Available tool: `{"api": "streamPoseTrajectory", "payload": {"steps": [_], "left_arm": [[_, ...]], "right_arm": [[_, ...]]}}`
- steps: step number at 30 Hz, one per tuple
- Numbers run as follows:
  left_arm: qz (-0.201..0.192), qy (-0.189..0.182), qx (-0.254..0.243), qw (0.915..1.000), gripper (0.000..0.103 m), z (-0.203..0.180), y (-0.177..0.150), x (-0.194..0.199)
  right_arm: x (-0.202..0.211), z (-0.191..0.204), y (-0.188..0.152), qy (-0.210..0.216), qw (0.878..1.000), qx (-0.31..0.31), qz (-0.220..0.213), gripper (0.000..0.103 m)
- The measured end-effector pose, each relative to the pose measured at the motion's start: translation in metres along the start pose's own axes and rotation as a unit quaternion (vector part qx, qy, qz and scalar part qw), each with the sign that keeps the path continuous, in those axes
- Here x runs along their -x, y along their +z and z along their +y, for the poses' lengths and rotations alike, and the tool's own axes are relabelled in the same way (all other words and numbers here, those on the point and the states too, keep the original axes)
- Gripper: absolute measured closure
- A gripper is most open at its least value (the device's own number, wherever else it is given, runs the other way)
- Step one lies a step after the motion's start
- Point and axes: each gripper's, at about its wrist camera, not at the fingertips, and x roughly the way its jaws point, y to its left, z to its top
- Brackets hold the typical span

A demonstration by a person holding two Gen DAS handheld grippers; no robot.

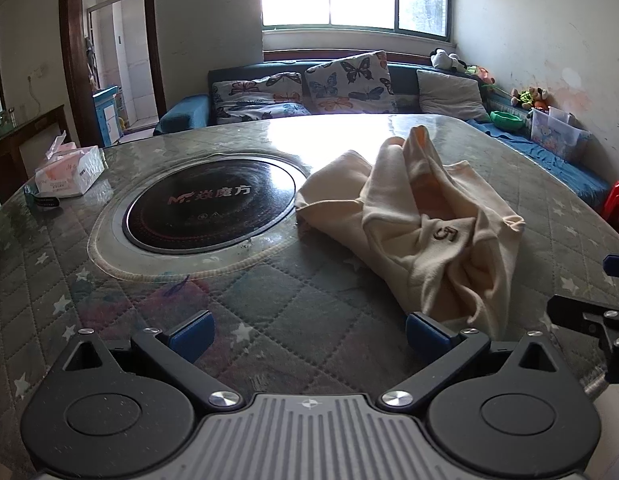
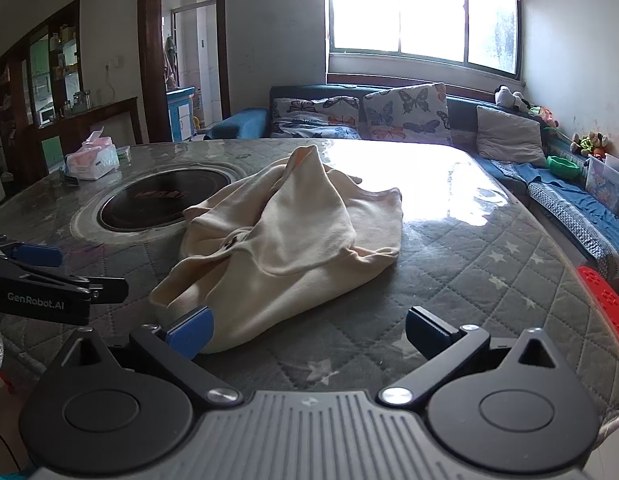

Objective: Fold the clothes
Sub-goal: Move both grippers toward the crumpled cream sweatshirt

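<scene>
Cream cloth, crumpled into a peaked heap, is what the job turns on: the garment (image 1: 413,216) lies bunched on the desk (image 1: 269,320), right of the round cooktop (image 1: 209,208) set into the desk's top, one edge reaching the cooktop's rim. A dark "5" shows on a fold in the left wrist view. It is not folded as it lies; no flat panel or straight edge shows.

Going left to right: the tissue box (image 1: 67,170) stands at the far left corner, well apart from the cloth, with a small dark band just beside it. Then the cooktop, then the garment. The left claw (image 1: 309,334) hovers low at the near edge with its jaws spread wide and nothing between them, its right finger just short of the cloth's near tip. The right claw (image 2: 309,332) is likewise released and empty, its left finger right at the garment's near hem.

My judgement: the heap must be spread flat before any fold can hold, so each claw needs a hem or corner to pinch and draw apart.

Little stands in the way. The desk's clear cover looks slick, so cloth may slide; the cooktop's rim could catch a dragged edge. A red stool (image 2: 605,300) stands off the right side, clear of the work.
</scene>
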Motion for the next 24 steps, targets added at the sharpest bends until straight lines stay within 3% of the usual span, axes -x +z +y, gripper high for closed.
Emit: {"api": "streamPoseTrajectory", "payload": {"steps": [10,24], "left_arm": [[-0.005,0.003,-0.001,1.0,0.0,-0.015,-0.014,0.006],[-0.01,-0.013,-0.016,0.9997,0.0,-0.02,-0.006,0.015]], "right_arm": [[0.013,0.002,0.002,-0.016,1.0,0.009,-0.016,0.0],[0.025,0.0,0.009,-0.014,0.999,0.008,-0.033,0.0]]}}
